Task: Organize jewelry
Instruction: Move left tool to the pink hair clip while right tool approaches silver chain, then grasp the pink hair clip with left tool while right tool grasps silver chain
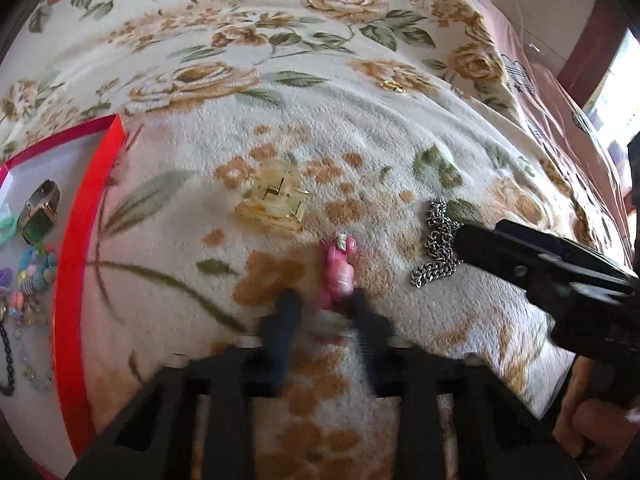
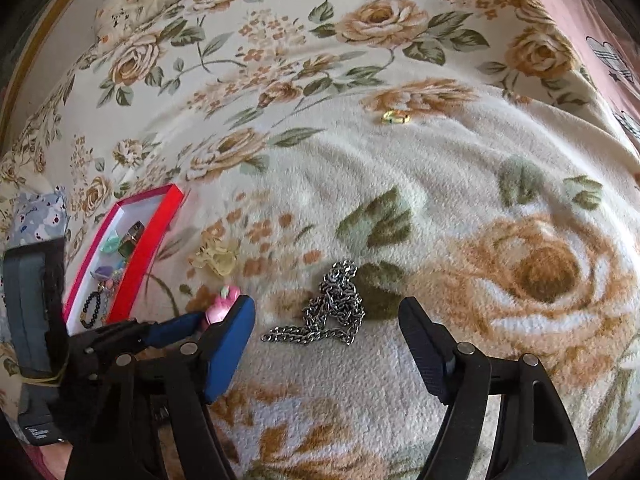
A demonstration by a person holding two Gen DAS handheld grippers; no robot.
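A pink hair clip (image 1: 339,271) lies on the floral blanket, and my left gripper (image 1: 325,304) is open with its blurred blue fingers on either side of the clip's near end. It also shows in the right wrist view (image 2: 222,307), partly hidden by that gripper. A silver chain (image 2: 335,307) lies heaped just ahead of my right gripper (image 2: 327,344), which is open and empty. The chain shows in the left wrist view (image 1: 437,240) too. A clear yellow claw clip (image 1: 275,197) lies beyond the pink clip. A small gold piece (image 2: 395,117) lies farther back.
A red-rimmed box (image 1: 86,216) with a white floor sits at the left, holding several beads, a ring and a dark bracelet. It shows in the right wrist view (image 2: 154,236). A pink sheet (image 1: 568,120) lies at the right.
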